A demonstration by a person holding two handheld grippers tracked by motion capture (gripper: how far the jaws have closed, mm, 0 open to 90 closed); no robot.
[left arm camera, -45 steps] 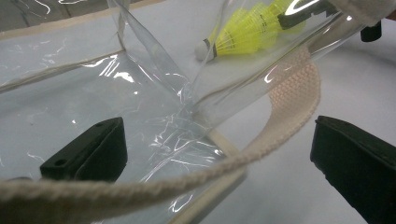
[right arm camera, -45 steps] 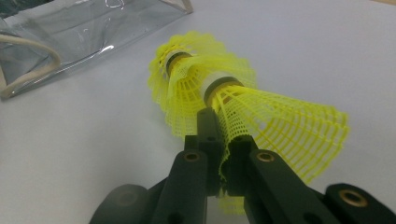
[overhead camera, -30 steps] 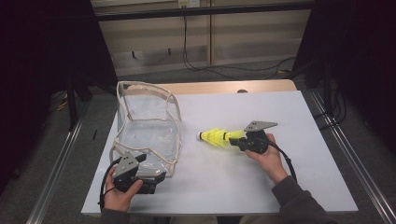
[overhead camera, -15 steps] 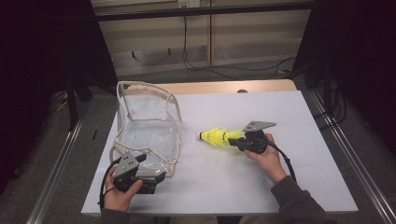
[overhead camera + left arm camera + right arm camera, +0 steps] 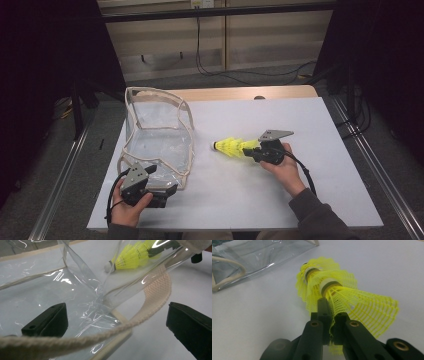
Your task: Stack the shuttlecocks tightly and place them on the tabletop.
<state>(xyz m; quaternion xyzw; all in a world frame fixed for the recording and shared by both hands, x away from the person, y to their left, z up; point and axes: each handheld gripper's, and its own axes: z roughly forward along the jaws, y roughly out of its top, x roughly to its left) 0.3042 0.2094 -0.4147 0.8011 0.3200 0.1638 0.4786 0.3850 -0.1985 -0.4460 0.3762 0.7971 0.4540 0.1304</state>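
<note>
A nested stack of yellow mesh shuttlecocks (image 5: 230,147) hangs just over the white table, cork end pointing left toward the bag. My right gripper (image 5: 251,149) is shut on the rim of the rearmost skirt; in the right gripper view the stack (image 5: 329,287) runs away from the pinching jaws (image 5: 331,315). A clear plastic bag (image 5: 157,135) with cream trim stands open at the left. My left gripper (image 5: 170,190) sits at its near corner. In the left gripper view its jaws (image 5: 117,325) stand wide apart around the bag's corner (image 5: 82,297) and cream strap (image 5: 155,295), not pressing them.
The white table top (image 5: 280,200) lies bare between the hands and to the right. A wooden strip (image 5: 235,93) runs along its far edge. Metal rails (image 5: 370,165) flank both sides, and cables (image 5: 240,70) lie on the floor beyond.
</note>
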